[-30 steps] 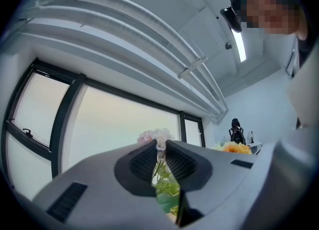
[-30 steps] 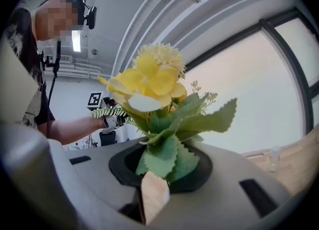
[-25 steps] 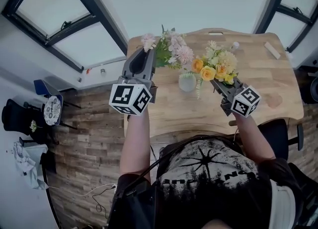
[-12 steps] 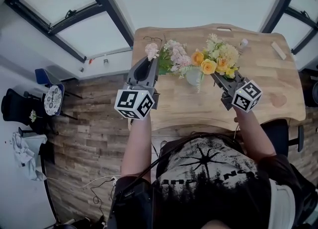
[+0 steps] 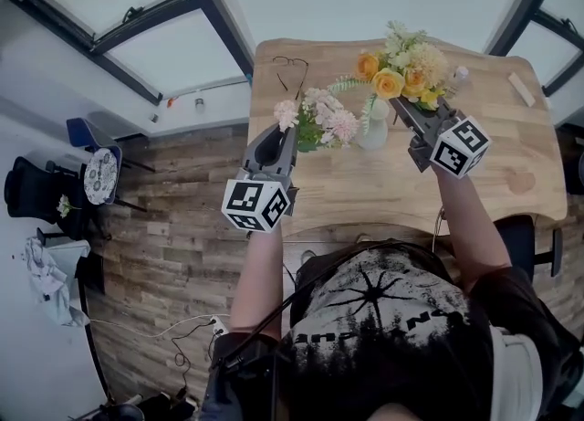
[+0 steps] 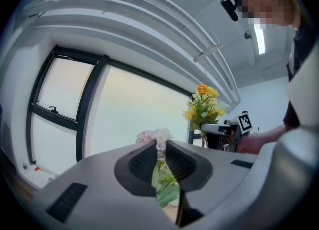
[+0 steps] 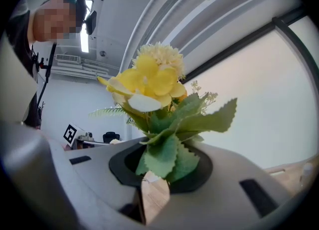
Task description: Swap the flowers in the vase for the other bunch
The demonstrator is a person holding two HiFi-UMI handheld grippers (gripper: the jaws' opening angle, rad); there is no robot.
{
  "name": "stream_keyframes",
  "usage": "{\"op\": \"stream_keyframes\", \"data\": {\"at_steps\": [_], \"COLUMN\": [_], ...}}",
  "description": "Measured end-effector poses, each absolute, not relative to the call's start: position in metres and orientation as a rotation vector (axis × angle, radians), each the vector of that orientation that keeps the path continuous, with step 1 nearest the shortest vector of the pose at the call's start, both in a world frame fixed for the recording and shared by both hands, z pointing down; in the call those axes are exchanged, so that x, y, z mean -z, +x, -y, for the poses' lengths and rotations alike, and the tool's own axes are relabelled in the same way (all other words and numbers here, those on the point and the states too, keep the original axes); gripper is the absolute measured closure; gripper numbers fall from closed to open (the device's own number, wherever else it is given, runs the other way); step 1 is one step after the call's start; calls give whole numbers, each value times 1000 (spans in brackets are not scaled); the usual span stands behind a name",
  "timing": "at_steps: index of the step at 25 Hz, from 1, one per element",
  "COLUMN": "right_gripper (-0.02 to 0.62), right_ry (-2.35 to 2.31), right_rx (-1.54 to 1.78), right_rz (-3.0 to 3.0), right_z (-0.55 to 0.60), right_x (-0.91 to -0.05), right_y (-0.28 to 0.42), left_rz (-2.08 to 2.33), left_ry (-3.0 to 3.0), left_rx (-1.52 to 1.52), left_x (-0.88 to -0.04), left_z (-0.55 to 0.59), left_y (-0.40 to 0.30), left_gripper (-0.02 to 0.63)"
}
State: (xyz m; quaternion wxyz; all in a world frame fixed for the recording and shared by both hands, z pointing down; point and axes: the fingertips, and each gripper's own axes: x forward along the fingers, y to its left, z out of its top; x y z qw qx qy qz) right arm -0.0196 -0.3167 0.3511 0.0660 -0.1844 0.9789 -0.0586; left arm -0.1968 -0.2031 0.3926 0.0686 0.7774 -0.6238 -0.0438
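Observation:
My left gripper is shut on the stems of the pink bunch, holding it over the table's left part, left of the vase. In the left gripper view the jaws pinch the green stems below a pink bloom. My right gripper is shut on the yellow bunch, which stands right over the small pale vase. Leaves hide whether its stems reach into the vase. In the right gripper view the yellow bunch rises from the jaws.
The wooden table ends close in front of the person. A pair of glasses lies at its far left. A pale block and a small white thing lie far right. Window frames run behind the table.
The left gripper has sunk and drawn the pink bunch away from the vase towards the near left. The right gripper has carried the yellow bunch from right of the vase to over it.

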Motion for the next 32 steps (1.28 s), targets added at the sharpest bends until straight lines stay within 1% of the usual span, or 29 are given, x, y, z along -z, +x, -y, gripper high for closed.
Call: {"op": "stream_keyframes", "data": {"at_steps": [8, 14, 18, 25, 32], "right_gripper": [511, 511, 511, 511, 511], "right_ry": [-496, -447, -413, -396, -409], "right_rx": [163, 163, 132, 196, 165], "right_rz": [-2954, -2924, -2943, -2934, -2943], "right_z": [333, 338, 342, 347, 347], "right_x": [-356, -344, -340, -379, -410], "right_y": [-50, -48, -66, -65, -52], "left_rz": [1853, 1847, 1845, 1824, 1800], "left_ry": [2248, 2218, 2195, 2178, 2164], "left_rx": [135, 111, 112, 85, 59], "left_x": [-422, -443, -445, -451, -464], "left_z": [191, 184, 184, 187, 193], "left_y": [-202, -186, -192, -190, -188], "left_gripper": [545, 545, 545, 545, 545]}}
